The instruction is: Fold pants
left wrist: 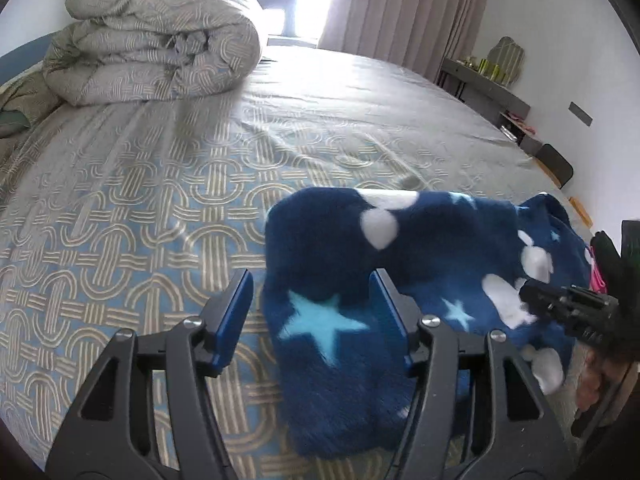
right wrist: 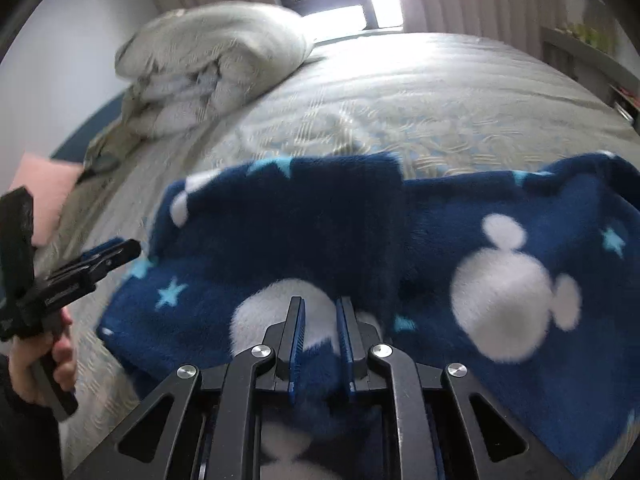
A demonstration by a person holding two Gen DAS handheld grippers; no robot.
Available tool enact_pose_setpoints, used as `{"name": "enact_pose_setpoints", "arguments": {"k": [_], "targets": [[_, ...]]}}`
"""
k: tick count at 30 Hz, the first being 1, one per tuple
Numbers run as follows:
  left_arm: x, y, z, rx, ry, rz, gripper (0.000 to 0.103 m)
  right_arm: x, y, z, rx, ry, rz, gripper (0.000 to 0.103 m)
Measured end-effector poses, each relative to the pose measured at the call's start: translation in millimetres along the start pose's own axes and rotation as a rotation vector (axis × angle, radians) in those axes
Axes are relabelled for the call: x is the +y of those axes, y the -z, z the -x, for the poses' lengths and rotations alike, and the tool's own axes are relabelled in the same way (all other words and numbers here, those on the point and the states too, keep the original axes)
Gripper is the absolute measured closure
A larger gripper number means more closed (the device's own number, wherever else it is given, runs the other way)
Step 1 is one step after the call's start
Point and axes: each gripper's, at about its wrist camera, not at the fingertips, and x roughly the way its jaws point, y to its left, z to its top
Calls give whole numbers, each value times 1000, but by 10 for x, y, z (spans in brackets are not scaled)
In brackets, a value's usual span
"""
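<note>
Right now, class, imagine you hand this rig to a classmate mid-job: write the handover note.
Left claw: open, straddling the near left end of the blue fleece pants; pads not pressing.
Right claw: shut on the pants' near edge, fleece pinched between its pads.
Pants: bunched on the patterned bed sheet, partly doubled over, edges uneven. Folded duvet lies at the far end, clear of the work.
Done: a first rough fold seems made.
Left: grip with the left claw, square the edges, finish folding, flatten.
</note>
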Motion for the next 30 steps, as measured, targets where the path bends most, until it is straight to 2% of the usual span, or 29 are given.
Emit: {"name": "enact_pose_setpoints", "arguments": {"k": [3,5,8,11,13,14,15,16,17,20,22,24,26,30], "targets": [[-73,162,-106,68,-16,-18,60,183,157,-14,23,95,126,88],[-55,320,-218,97,-17,-6,60,176,237,-41,21,131,158,90],[-92,433,-293,84,-55,-37,53,63,236,-36,20,109,110,90],[-188,310,-273,130,-111,-48,53,20,201,-71,26,85,72,89],[-338,176,-142,138,-141,-61,54,17,184,-29,28,63,56,84],[-428,160,-53,122,-124,-68,54,-23,167,58,42,25,12,73],[-533,124,42,102,-93,-82,53,-65,189,139,45,-5,-24,55],[-650,95,120,89,-73,-101,52,-208,215,299,20,-85,-104,48],[-829,62,200,75,-59,-132,52,-323,260,416,-6,-123,-155,42],[-1292,56,315,57,2,-185,44,-891,390,741,-55,-176,-356,41],[-1691,72,312,59,70,-222,33,-1309,509,904,-73,-210,-500,38],[-2056,122,261,76,129,-261,33,-1808,666,1062,-81,-221,-674,37],[-2472,200,128,109,178,-308,33,-2118,727,1164,-99,-211,-781,37],[-3065,370,-169,170,187,-376,33,-2595,915,1188,-115,-217,-975,37]]}}
